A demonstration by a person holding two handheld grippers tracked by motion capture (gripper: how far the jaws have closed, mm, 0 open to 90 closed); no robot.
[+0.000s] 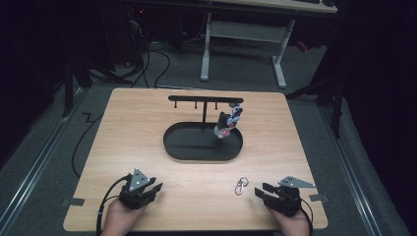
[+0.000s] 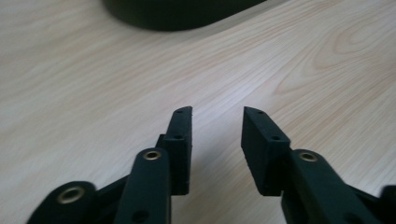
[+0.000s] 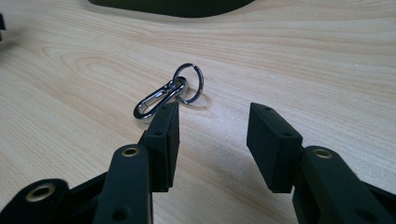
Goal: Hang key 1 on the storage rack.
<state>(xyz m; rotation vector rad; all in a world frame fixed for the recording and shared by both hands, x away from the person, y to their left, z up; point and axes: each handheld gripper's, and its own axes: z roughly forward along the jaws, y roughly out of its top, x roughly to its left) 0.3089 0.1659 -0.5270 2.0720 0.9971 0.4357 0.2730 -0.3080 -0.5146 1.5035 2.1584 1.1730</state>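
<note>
Though nothing here carries writing or a brand clear enough to read, the small figure charm [image 1: 228, 123] hanging from the rack [image 1: 205, 99] has red, white and dark patches, too small to make out; the surface is a pale wood-grain table [image 1: 147, 128] with rounded corners, set on grey carpet in a dark room, w/ a white desk frame [image 1: 243, 44] and loose cables [image 1: 152, 59] on the floor behind; a black oval tray [image 1: 192, 147] sits mid-table, the rack's post rising from it, charm dangling over the tray's right end.

The keyring clip [image 1: 241, 185], a silver snap hook w/ split ring, lies flat on the bare wood near the front edge, right of centre, well apart from the tray; in the right gripper view it [image 3: 168, 93] lies just beyond the tip of one jaw, outside the gap.

Right gripper [image 1: 263, 191] rests low at the front right, jaws parted, nothing btwn them, pointing toward the clip; left gripper [image 1: 156, 187] at the front left, jaws apart over bare wood [image 2: 217, 135], holding nothing.

Nothing stands btwn the right gripper and the clip.
</note>
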